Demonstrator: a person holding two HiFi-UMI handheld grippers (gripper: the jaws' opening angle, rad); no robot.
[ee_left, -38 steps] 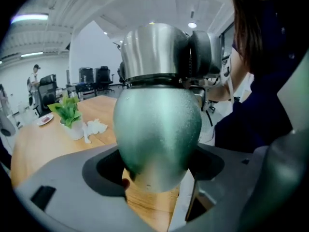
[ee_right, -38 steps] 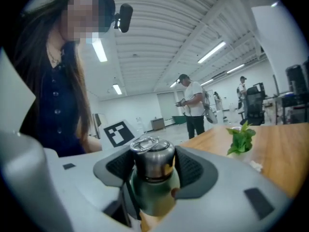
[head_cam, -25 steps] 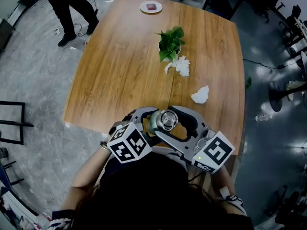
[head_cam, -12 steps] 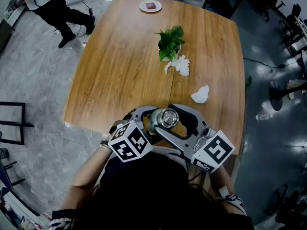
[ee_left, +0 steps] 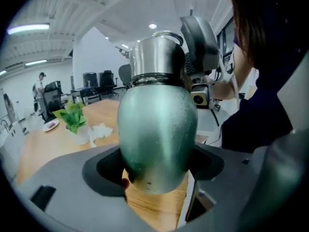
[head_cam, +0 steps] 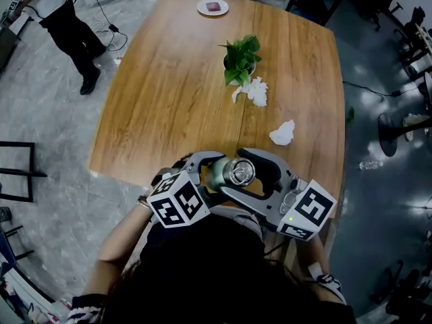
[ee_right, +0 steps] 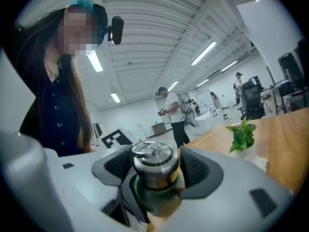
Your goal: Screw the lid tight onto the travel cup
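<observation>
**Near:** one travel cup (ee_left: pixel 157 129), rounded, matte green, is held upright over the near edge of the single wooden table (head_cam: pixel 169 100). Its long axis is vertical, with its one polished steel lid (ee_right: pixel 153 159) uppermost. The left gripper (ee_left: pixel 157 164) is clamped on the body and the right gripper (ee_right: pixel 154 170) on the lid.

**Beyond:** a crumpled white tissue (head_cam: pixel 282 133), a second tissue (head_cam: pixel 255 91), one leafy potted plant (head_cam: pixel 240 58) and one round plate (head_cam: pixel 212 8).
</observation>
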